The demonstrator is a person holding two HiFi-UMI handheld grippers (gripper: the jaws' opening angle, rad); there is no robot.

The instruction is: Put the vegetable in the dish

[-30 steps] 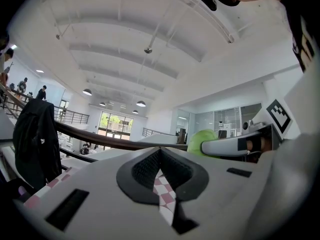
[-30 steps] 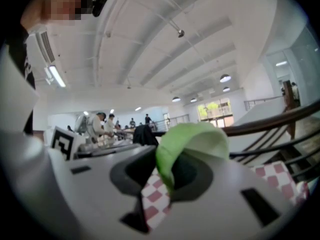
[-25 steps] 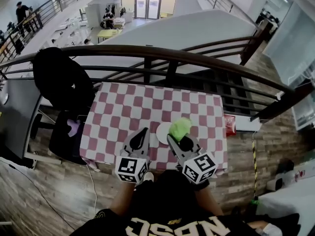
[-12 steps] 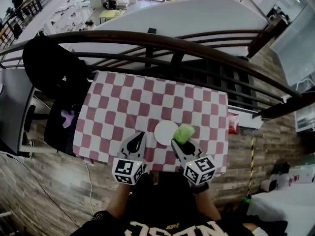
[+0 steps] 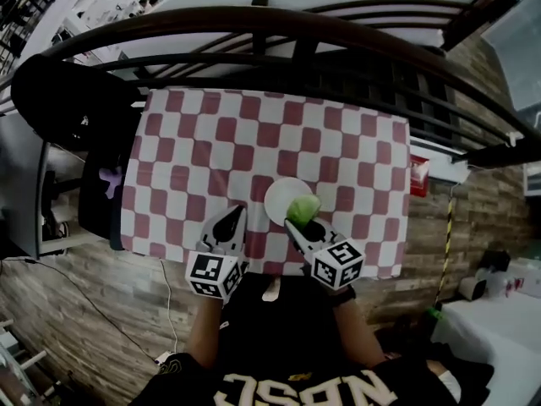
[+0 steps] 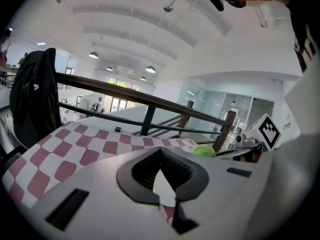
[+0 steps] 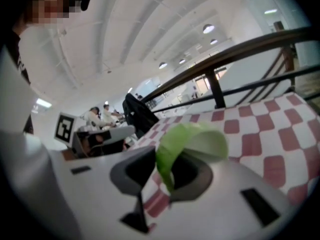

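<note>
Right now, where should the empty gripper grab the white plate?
Probably the left rim of the plate, coming in low from where the left gripper is. It lies flat on the checked cloth, so only its thin edge offers a hold, and the right gripper with the green vegetable covers its near right part.

Open cloth (image 5: 220, 142) around dish (image 5: 281, 194); railing (image 5: 254, 13) blocks far edge.

dish (image 5: 277, 198) partly hidden, behind the vegetable (image 5: 303, 207)
</note>
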